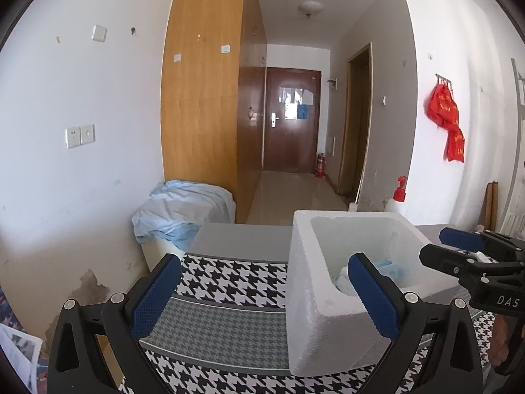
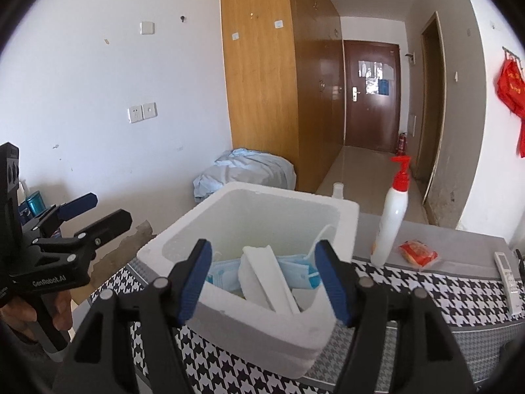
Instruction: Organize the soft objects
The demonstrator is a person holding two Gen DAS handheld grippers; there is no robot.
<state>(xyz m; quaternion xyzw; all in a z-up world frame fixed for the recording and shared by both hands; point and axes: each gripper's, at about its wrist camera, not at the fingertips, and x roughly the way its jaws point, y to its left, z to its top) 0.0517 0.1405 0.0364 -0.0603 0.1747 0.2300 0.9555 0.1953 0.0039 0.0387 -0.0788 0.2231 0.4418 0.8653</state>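
A white foam box [image 2: 256, 335] stands on a houndstooth table cover [image 2: 426, 295]. Inside it lie blue face masks [image 2: 295, 272] and a folded white mask [image 2: 262, 275]. My right gripper [image 2: 264, 274] hovers over the box's near rim, open; the white mask shows between its blue pads [image 2: 197, 275], lying loose in the box and not pinched. My left gripper [image 1: 265, 295] stands wide open just left of the box [image 1: 305, 295], holding nothing. The masks [image 1: 387, 269] are partly hidden behind its right finger. Each gripper also shows at the other view's edge, the right gripper [image 1: 459, 252] and the left gripper [image 2: 88, 216].
A white pump bottle with a red top [image 2: 392, 220], a red packet [image 2: 418, 252] and a white remote [image 2: 508, 279] sit right of the box. A small clear cup [image 2: 338, 190] stands behind it. A heap of pale blue cloth [image 1: 183, 210] lies beyond the table by the wardrobe.
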